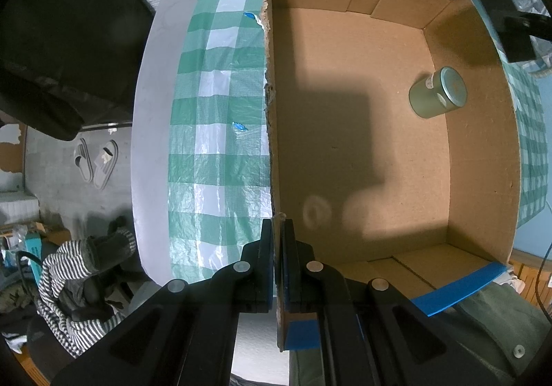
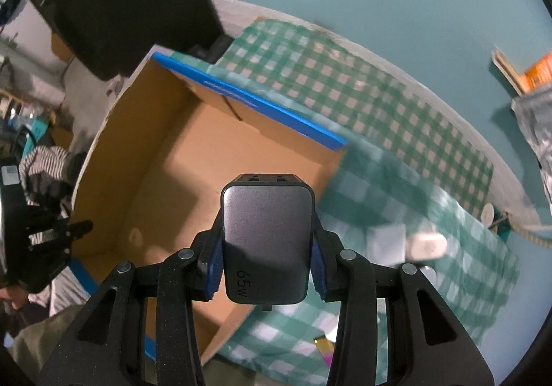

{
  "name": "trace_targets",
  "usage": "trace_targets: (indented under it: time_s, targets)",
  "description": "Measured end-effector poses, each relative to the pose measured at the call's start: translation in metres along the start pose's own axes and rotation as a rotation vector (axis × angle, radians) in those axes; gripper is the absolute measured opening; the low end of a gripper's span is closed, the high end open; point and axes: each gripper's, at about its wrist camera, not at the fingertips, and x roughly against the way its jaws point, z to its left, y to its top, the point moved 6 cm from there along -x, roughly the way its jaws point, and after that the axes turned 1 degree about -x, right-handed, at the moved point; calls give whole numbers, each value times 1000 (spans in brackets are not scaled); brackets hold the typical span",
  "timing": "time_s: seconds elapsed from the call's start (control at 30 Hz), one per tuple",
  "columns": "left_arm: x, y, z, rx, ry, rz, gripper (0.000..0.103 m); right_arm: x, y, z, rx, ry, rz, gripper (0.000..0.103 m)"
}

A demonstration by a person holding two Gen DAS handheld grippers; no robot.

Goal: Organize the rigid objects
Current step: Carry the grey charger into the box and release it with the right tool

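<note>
- The left gripper (image 1: pixel 277 234), at the lower centre of the left wrist view, was seen clenched on the torn left wall of the cardboard box (image 1: pixel 362 144). One finger lay outside the wall and one inside. The box was probably being steadied so that it would not slide on the checked tablecloth (image 1: pixel 220 151).
- The right gripper (image 2: pixel 267 244), low in the centre of the right wrist view, was seen grasping a grey charger block (image 2: pixel 267 241) marked 65W by its two sides between the blue pads (image 2: pixel 212 265). The charger was held in the air, above the near right rim of the box, so a drop into the box was judged to be the step in hand.
- A small green jar (image 1: pixel 438 92) with a round lid was seen standing inside the box, at the right of the left wrist view, close to the right wall.
- Most of the box floor, through the centre and left of that view, was bare, so room for the charger was judged ample away from the jar.
- The walls stood high, with blue tape along the far and near rims; it was judged that the near right rim would have to be cleared before any lowering.
- A pale blurred object (image 2: pixel 426 246) was seen on the cloth at the right of the right wrist view; what it was could not be told.
</note>
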Motion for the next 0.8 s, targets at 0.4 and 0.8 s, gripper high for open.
trace_targets:
  time_s: [0.4,0.8]
  targets:
    - [0,0,-1,-7,4,3,4,-42,15,17,74,-41,56,40]
    - [0,0,0,-6,4,1,4,-69,9,11,65,-68,102,40]
